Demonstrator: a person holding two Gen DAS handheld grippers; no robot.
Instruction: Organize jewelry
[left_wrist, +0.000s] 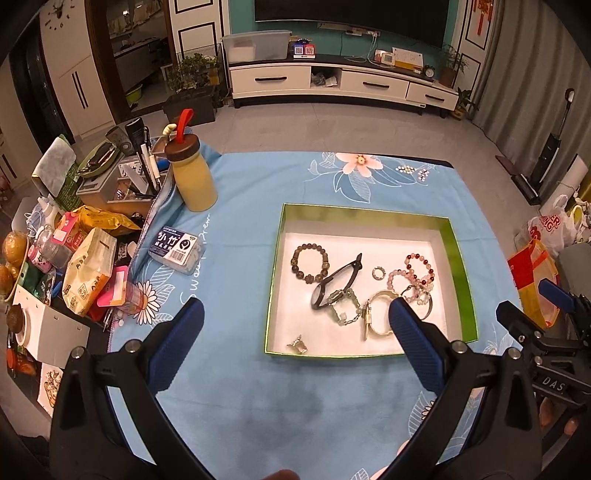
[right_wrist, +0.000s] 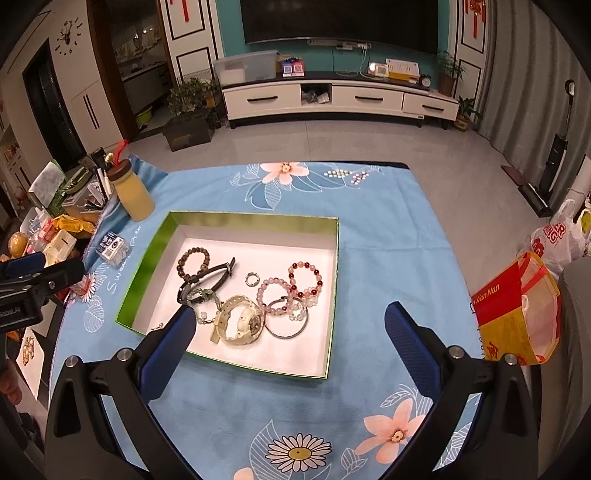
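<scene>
Both grippers, the left gripper (left_wrist: 295, 321) and the right gripper (right_wrist: 290, 328), hang spread wide and empty over the blue floral tablecloth (right_wrist: 388, 229). The shallow green-rimmed white box (right_wrist: 255, 221) sits mid-frame, holding a dark beaded bracelet (right_wrist: 192, 263), pink bead bracelets (right_wrist: 304, 280) and a cream wristwatch (right_wrist: 242, 321).

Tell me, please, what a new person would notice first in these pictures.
The eye goes first to the green-walled box in the middle of the blue floral tablecloth, with a cream wristwatch and beaded bracelets lying on its white floor. Next come the open left gripper and right gripper, hovering at its near side. A yellow bottle stands far left.
</scene>
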